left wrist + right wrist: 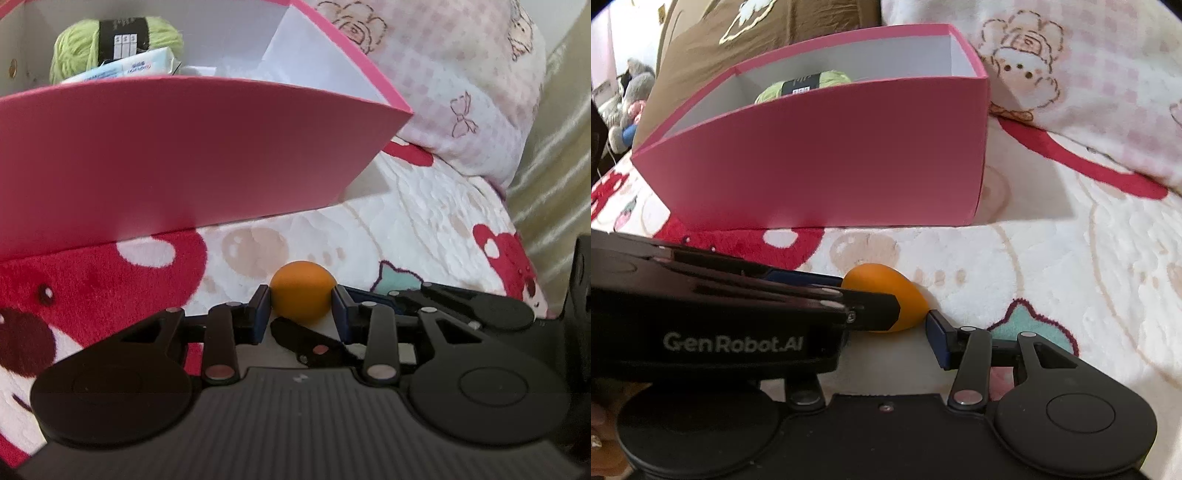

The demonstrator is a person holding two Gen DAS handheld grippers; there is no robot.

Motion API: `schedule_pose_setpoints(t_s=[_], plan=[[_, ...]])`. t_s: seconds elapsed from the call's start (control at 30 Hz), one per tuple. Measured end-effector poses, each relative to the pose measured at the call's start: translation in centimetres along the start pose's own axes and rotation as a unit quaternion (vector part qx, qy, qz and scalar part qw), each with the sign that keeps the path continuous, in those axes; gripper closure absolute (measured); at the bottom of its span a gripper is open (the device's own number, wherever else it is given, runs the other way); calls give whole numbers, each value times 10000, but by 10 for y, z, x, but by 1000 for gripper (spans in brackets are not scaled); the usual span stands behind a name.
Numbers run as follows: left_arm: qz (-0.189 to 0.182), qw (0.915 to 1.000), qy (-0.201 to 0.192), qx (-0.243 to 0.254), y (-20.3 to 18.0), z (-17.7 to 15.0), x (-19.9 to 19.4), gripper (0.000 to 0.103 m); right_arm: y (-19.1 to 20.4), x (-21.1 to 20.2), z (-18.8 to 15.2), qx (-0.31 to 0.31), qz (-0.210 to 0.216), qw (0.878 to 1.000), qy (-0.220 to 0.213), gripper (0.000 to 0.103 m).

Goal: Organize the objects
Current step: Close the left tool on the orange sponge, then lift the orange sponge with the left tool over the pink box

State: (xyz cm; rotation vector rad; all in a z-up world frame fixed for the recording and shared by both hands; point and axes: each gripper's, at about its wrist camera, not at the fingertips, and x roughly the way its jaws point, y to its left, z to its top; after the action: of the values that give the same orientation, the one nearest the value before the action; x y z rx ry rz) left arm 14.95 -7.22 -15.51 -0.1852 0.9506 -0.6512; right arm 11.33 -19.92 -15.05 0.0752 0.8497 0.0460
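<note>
- Squeezing the orange ball (302, 292), the left gripper (301, 301) has a blue pad on each side of it, pressed tight, so the ball cannot roll away on the soft blanket (406, 229)
- The ball sits low on the blanket, just in front of the pink box (166, 155), so it looks like the next thing to go inside
- From the right wrist view the ball looks more like an egg, and the left gripper reaches in from the left side to hold it
- The right gripper (886, 332) is right there too; its one blue pad (936, 339) that shows sits just beside the ball, and I cannot tell if it touches
- Its other pad is hidden behind the left gripper, so I cannot tell if the right gripper is gripping or loose
- The box is open on top, so things can drop in from above
- A ball of green yarn (110, 44) and a small blue and white packet (125, 68) are already inside, near the back wall
- The box wall is tall, so I think the ball must be lifted up high and over the rim before it can go in
</note>
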Motion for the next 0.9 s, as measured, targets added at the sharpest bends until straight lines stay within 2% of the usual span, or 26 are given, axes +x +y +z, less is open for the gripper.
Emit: schedule_pose_setpoints(t_s=[0.27, 0.4, 0.73, 0.9], plan=[[-72, 10000, 5, 8, -5, 4, -14, 70, 25, -5, 1, -862, -447, 9953, -43, 51], [-175, 9997, 60, -138, -5, 10, -30, 70, 37, -15, 3, -1271, -595, 9898, -223, 50], [-530, 9967, 326, -525, 5, 18, -61, 69, 50, -47, 5, -1639, -386, 9847, -441, 50], [-240, 9977, 547, -330, -7, 21, -74, 66, 55, -70, 5, -1791, -68, 9828, -443, 48]])
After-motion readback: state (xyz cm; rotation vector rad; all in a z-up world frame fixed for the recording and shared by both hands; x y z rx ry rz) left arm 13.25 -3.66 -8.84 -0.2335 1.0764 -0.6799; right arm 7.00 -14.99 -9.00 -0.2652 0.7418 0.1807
